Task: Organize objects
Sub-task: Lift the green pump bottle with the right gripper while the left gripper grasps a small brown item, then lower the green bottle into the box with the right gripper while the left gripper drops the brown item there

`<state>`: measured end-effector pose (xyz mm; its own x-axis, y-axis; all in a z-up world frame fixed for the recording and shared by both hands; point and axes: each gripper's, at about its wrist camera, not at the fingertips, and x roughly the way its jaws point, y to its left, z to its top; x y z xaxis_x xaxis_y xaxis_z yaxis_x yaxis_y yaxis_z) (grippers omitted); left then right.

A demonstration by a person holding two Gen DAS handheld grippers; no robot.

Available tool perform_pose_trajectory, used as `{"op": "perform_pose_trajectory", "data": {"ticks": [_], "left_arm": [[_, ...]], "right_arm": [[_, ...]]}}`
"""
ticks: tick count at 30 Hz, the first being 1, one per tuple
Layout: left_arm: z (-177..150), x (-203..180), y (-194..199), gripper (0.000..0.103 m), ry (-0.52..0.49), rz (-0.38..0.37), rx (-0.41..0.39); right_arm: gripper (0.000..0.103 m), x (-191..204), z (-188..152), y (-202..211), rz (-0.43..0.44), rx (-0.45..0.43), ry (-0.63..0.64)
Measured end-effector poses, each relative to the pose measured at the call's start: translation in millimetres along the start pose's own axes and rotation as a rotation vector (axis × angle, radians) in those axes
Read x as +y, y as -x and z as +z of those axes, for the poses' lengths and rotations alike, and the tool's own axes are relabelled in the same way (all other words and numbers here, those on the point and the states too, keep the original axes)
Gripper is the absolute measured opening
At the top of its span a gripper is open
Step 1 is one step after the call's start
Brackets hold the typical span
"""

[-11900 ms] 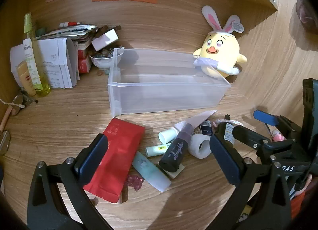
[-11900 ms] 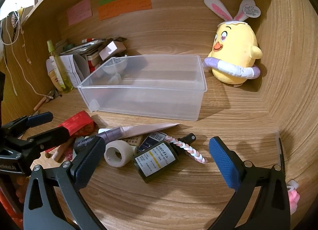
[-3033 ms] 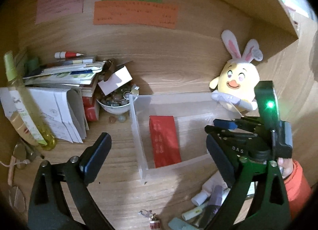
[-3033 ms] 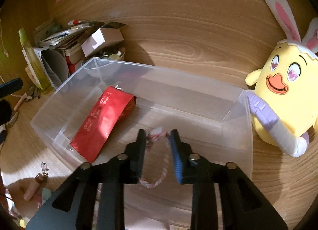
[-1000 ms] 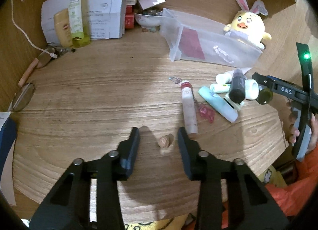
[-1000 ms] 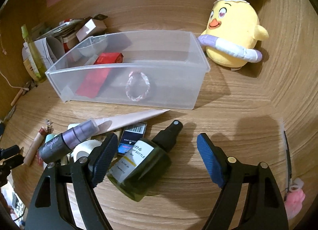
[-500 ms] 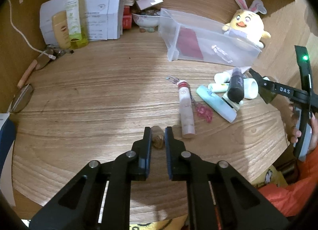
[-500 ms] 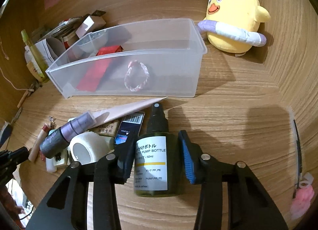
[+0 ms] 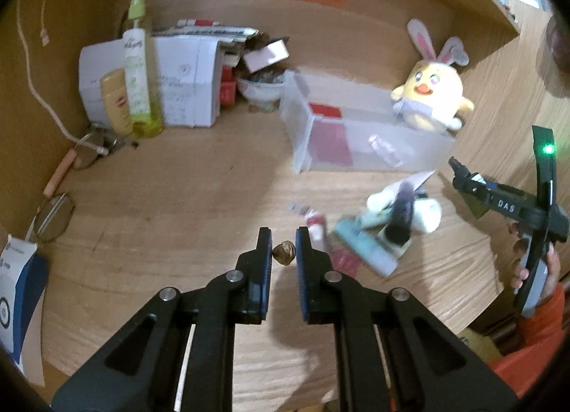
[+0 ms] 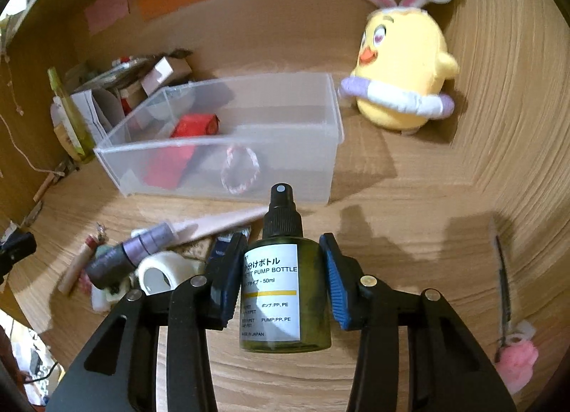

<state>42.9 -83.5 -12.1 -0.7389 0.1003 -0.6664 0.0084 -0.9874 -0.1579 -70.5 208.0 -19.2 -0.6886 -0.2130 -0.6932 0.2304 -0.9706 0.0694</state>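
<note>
My left gripper (image 9: 284, 246) is shut on a small brown nut-like piece (image 9: 284, 252) and holds it above the desk. My right gripper (image 10: 283, 255) is shut on a dark green pump bottle (image 10: 285, 287) with a white label and holds it upright off the desk. It shows at the right edge of the left wrist view (image 9: 473, 194). The clear plastic bin (image 10: 320, 134) stands behind; it holds a red pouch (image 10: 178, 152) and a pink-white braided band (image 10: 239, 170). The bin also shows in the left wrist view (image 9: 302, 134).
Loose items lie in front of the bin: a purple tube (image 10: 135, 248), a tape roll (image 10: 160, 273), a pale pointed tube (image 10: 228, 221), a teal tube (image 9: 363, 244). A yellow bunny plush (image 10: 399, 66) sits at the back right. Papers, boxes and bottles (image 9: 139, 66) stand at the back left.
My left gripper has lifted the brown piece off the desk and swung up toward the bin. My right gripper has closed on the pump bottle and raised it upright.
</note>
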Motion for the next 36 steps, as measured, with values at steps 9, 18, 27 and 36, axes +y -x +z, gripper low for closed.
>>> {"op": "perform_pose_trajectory", "data": {"ticks": [9, 18, 27, 36], "left_arm": [[39, -22, 4, 0.012, -0.023, -0.059, -0.086], [80, -45, 3, 0.012, -0.073, -0.082, -0.167], [110, -57, -12, 0.012, -0.066, -0.126, -0.175], [135, -59, -34, 0.012, -0.042, -0.137, -0.145]], "right_arm": [[0.039, -1, 25, 28, 0.032, -0.112, 0.011], [0.039, -1, 51, 36, 0.053, -0.188, 0.027], [0.039, 1, 80, 37, 0.088, -0.247, 0.041], [0.039, 10, 108, 27, 0.102, -0.275, 0.080]]}}
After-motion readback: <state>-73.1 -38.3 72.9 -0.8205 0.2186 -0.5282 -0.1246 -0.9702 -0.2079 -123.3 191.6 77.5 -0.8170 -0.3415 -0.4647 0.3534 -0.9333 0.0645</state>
